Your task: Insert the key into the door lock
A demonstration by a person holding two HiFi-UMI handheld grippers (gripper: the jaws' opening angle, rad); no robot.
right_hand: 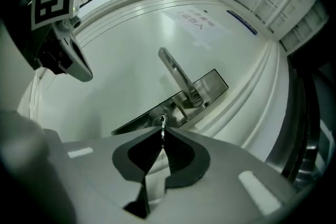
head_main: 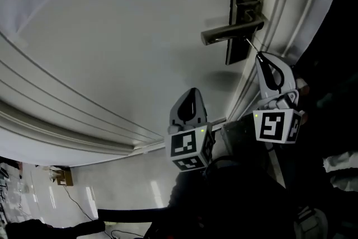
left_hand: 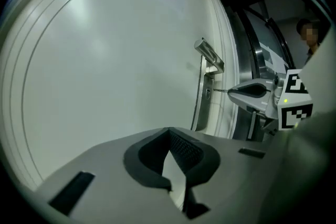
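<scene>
You're pinching the key [right_hand: 163, 127] in your right gripper [right_hand: 162, 133], its tip meeting the door lock [right_hand: 155, 120]; your left gripper [left_hand: 169, 130] is hovering to the left, jaws pressed together.

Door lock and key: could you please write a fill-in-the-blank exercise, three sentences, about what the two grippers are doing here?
1. The right gripper is shut on the key, whose tip meets the lock plate below the lever ___.
2. The left gripper is shut, with ___ between its jaws.
3. The door is ___ in colour.

Missing words: handle; nothing; white
</scene>
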